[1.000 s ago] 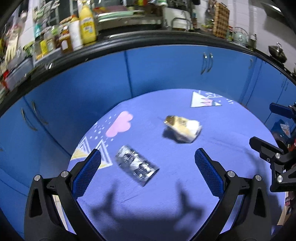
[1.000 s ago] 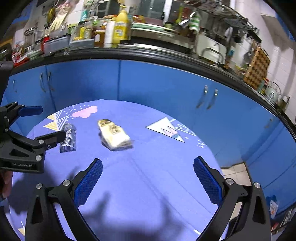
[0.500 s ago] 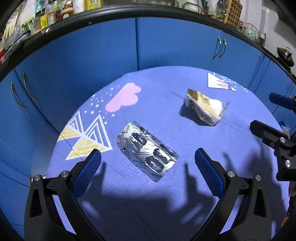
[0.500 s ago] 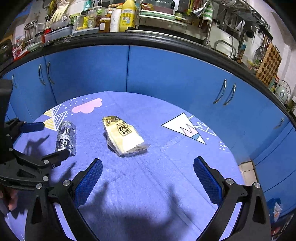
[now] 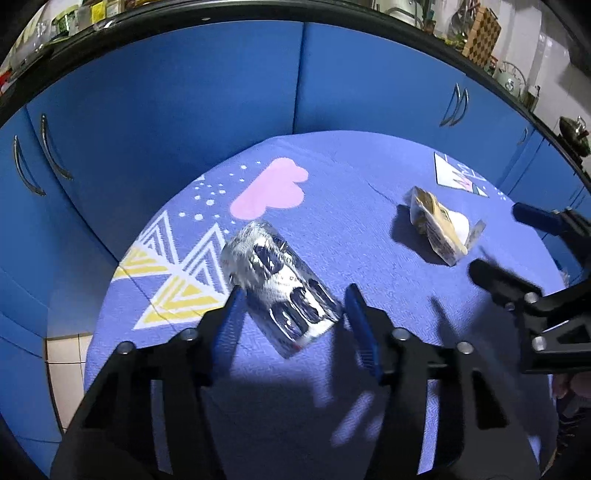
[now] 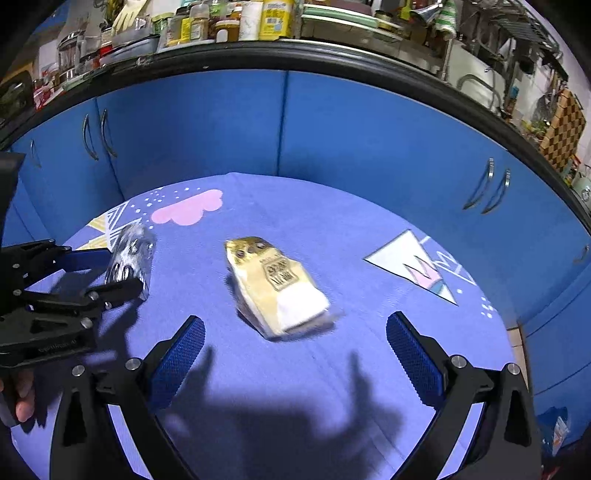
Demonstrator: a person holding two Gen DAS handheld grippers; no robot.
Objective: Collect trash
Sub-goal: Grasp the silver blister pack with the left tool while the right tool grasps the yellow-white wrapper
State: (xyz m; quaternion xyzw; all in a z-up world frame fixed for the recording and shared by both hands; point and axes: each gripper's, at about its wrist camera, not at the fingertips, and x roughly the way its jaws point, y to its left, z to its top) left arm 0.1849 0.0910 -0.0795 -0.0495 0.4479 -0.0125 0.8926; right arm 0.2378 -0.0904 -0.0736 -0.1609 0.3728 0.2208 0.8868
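Trash is lying in two pieces on the blue-violet cloth (image 5: pixel 362 173): a silvery blister pack (image 5: pixel 277 288) at lower centre of the left wrist view, and a yellow-and-white snack wrapper (image 6: pixel 277 288) at centre of the right wrist view.

Nearest the left camera, the left gripper (image 5: pixel 293 306) is straddling the blister pack, its blue pads sitting narrowed on either side of the foil's near end. Whether they are pressing it yet I cannot tell; the foil is lying flat on the cloth, not lifted.

In the right wrist view, the right gripper (image 6: pixel 295 345) is hovering spread wide, holding nothing, with the wrapper just beyond its fingertips and between their lines.

Farther back, blue cabinet doors (image 6: pixel 288 125) are filling the upper half of both views, under a cluttered counter (image 6: pixel 236 22).

The risk, as I judge it, is the thin foil slipping: it is lying diagonal to the pads, so closing could skate it sideways or buckle it. The pads could also be pinching the cloth along with it.
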